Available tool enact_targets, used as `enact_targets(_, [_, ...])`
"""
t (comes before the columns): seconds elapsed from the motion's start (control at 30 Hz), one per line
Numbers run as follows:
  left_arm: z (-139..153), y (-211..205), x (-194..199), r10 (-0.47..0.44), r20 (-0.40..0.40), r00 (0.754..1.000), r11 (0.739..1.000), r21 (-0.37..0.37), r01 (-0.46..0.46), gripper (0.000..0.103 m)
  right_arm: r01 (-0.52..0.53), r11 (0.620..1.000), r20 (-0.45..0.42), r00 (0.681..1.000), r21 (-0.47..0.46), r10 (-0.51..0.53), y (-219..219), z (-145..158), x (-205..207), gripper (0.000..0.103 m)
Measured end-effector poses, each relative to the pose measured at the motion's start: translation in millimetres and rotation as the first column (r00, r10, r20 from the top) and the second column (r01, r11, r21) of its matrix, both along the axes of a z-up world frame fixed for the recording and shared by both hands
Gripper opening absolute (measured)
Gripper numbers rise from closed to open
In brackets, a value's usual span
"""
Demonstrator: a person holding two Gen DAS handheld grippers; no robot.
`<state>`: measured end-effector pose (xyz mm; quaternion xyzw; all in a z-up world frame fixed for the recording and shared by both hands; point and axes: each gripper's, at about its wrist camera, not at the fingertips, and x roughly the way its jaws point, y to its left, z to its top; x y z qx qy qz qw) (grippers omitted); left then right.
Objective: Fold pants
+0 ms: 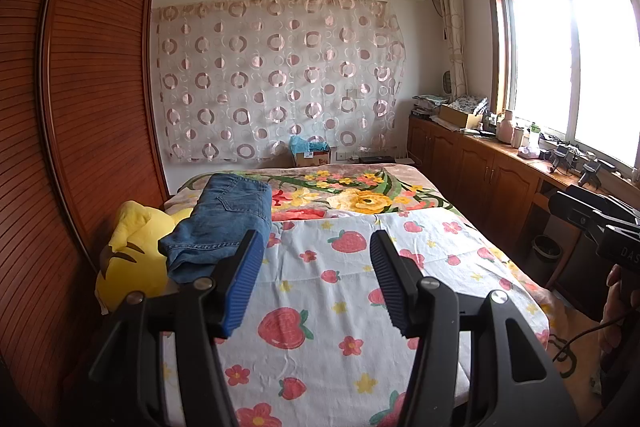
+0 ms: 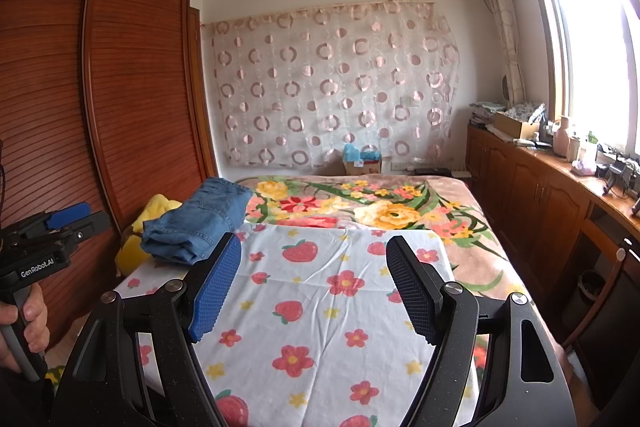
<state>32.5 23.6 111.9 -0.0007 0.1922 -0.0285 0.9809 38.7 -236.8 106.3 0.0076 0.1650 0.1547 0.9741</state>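
Both the left gripper (image 1: pixel 316 247) and right gripper (image 2: pixel 314 253) hover with jaws apart, holding nothing. The pants (image 1: pixel 224 223) lie folded at the bed's (image 1: pixel 328 307) left edge. Judgement: folding looks complete; keep both grippers clear.

Folded blue denim pants at the far left of the bed

The jeans (image 1: pixel 224 223) (image 2: pixel 200 223) lie as a compact, thick rectangular bundle, already folded over on themselves, a back pocket with stitched seams facing up. The bundle rests flat across the left edge of the strawberry-print sheet (image 1: pixel 320 307) and runs away toward the flowered blanket (image 1: pixel 360 195), just beside a yellow plush toy (image 1: pixel 132 251).
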Motion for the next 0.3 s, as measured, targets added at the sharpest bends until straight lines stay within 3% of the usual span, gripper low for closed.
enact_targets(0.3, [-0.1, 0.2, 0.1, 0.001, -0.001, 1.000, 1.000, -0.001, -0.001, 0.055, 0.001, 1.000, 0.000, 1.000, -0.001, -0.001, -3.3, -3.1, -1.5, 0.077])
